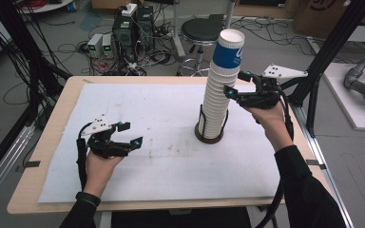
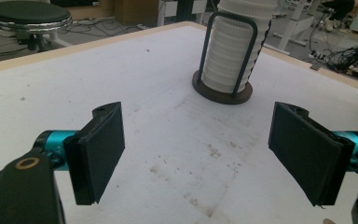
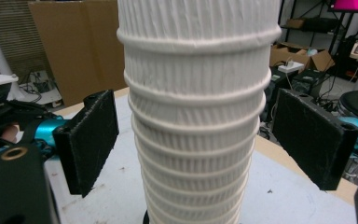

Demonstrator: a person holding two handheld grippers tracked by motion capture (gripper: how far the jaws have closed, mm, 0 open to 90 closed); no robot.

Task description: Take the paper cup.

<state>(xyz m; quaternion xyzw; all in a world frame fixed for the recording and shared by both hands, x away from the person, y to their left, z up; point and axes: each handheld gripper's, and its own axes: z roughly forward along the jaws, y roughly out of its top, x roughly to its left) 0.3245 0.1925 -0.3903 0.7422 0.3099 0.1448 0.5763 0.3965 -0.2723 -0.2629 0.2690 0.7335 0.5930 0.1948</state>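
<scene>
A tall stack of white ribbed paper cups (image 1: 217, 97) stands in a dark round holder (image 1: 209, 138) with wire uprights, right of the table's middle. Its top cup (image 1: 228, 49) is blue and white. My right gripper (image 1: 236, 83) is level with the stack's upper part, at its right side. In the right gripper view the stack (image 3: 196, 116) rises in the gap between the black pads (image 3: 91, 140), which stand apart from it on both sides. My left gripper (image 1: 130, 134) hovers open over the white mat at the left with nothing between its jaws. Farther off in its own view, the left gripper (image 2: 196, 154) faces the stack (image 2: 230, 60).
A stained white mat (image 1: 161, 156) covers the wooden table (image 1: 52, 128). Beyond the far edge a black stool (image 1: 199, 31) and computers with cables (image 1: 128, 33) stand on the floor. Black frame posts (image 1: 323, 52) rise at the right.
</scene>
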